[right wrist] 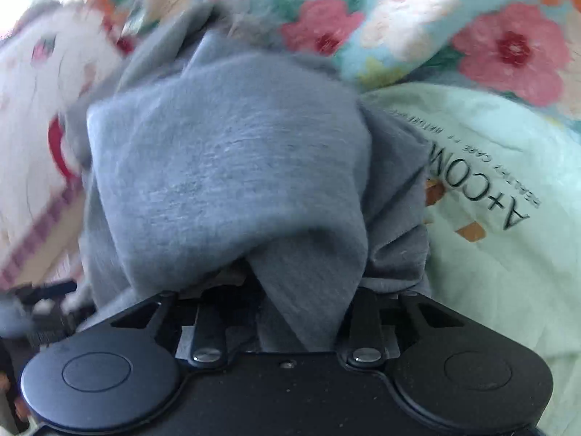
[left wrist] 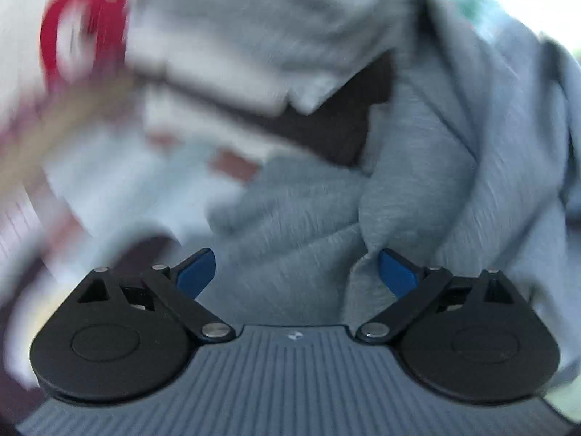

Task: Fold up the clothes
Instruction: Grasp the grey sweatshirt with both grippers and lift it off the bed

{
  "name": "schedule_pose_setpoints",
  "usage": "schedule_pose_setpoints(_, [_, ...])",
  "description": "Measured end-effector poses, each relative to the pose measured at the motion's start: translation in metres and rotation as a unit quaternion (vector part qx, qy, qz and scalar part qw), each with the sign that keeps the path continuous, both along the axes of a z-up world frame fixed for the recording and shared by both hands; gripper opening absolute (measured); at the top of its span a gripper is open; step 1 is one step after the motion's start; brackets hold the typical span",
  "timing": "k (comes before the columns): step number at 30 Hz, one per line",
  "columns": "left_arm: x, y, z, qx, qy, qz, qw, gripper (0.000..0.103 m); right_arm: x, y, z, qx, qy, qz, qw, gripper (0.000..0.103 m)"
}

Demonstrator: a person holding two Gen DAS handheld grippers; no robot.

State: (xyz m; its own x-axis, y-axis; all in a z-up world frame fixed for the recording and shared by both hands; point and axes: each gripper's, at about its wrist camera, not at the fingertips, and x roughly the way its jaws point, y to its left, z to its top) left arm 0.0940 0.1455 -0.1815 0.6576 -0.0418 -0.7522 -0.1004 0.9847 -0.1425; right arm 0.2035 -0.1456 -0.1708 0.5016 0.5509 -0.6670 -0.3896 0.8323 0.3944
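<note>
A grey-blue knit garment (left wrist: 290, 218) lies crumpled right in front of my left gripper (left wrist: 296, 269). The jaws stand wide open, and the blue right pad (left wrist: 395, 276) touches a fold of the cloth while the left pad is clear of it. In the right wrist view the same grey garment (right wrist: 225, 167) is heaped over my right gripper (right wrist: 287, 301). A gathered fold runs down between its two fingers. The cloth hides both fingertips, so I cannot tell whether they press on it.
A floral bedcover (right wrist: 508, 43) lies behind the pile. A pale green garment with dark lettering (right wrist: 490, 254) is to the right, and a white one with a red ring print (left wrist: 61, 43) to the left. The left wrist view is motion-blurred.
</note>
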Motion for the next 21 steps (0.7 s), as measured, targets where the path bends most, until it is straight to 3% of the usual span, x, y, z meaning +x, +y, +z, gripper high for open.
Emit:
schedule_pose_setpoints(2, [0.005,0.014,-0.016,-0.090,0.016,0.022,0.9955,0.098,0.013,-0.005,-0.011,0.013,0.038,-0.007,0.999,0.048])
schedule_pose_setpoints(4, [0.006,0.015,-0.023,-0.105,0.019,0.030,0.9939,0.099,0.015,-0.008,-0.017,0.032,0.049,-0.018,0.998,0.051])
schedule_pose_setpoints(6, [0.007,0.010,-0.024,-0.081,0.029,0.009,0.9963,0.097,0.009,-0.006,-0.017,0.027,0.037,-0.023,0.999,0.054])
schedule_pose_setpoints(8, [0.009,-0.001,-0.021,-0.026,0.045,-0.005,0.9986,0.075,0.003,-0.002,-0.017,0.024,0.028,-0.038,0.999,0.056])
schedule_pose_setpoints(9, [0.010,-0.004,-0.018,-0.012,0.051,-0.008,0.9986,0.058,0.000,0.001,-0.017,0.022,0.024,-0.045,0.998,0.057])
schedule_pose_setpoints(10, [0.009,-0.006,-0.014,-0.008,0.053,-0.010,0.9985,0.031,-0.003,0.004,-0.016,0.017,0.018,-0.051,0.998,0.057])
schedule_pose_setpoints(12, [0.004,-0.007,-0.005,-0.034,0.044,-0.001,0.9984,0.014,-0.015,0.011,-0.004,0.002,0.001,-0.046,0.999,0.031])
schedule_pose_setpoints(13, [-0.001,-0.010,0.001,-0.026,0.036,-0.001,0.9990,0.008,-0.023,0.014,0.005,-0.006,-0.010,-0.036,0.999,0.025])
schedule_pose_setpoints(14, [-0.009,-0.015,0.007,-0.011,0.023,-0.005,0.9997,0.007,-0.032,0.018,0.014,-0.012,-0.021,-0.025,0.999,0.020])
schedule_pose_setpoints(17, [-0.032,-0.022,0.026,0.009,-0.015,-0.003,0.9998,0.005,-0.055,0.023,0.058,0.031,-0.050,0.036,0.998,0.016])
schedule_pose_setpoints(21, [-0.055,-0.018,0.059,-0.028,-0.094,0.009,0.9951,0.004,-0.083,0.050,0.119,0.059,-0.108,0.122,0.985,0.016])
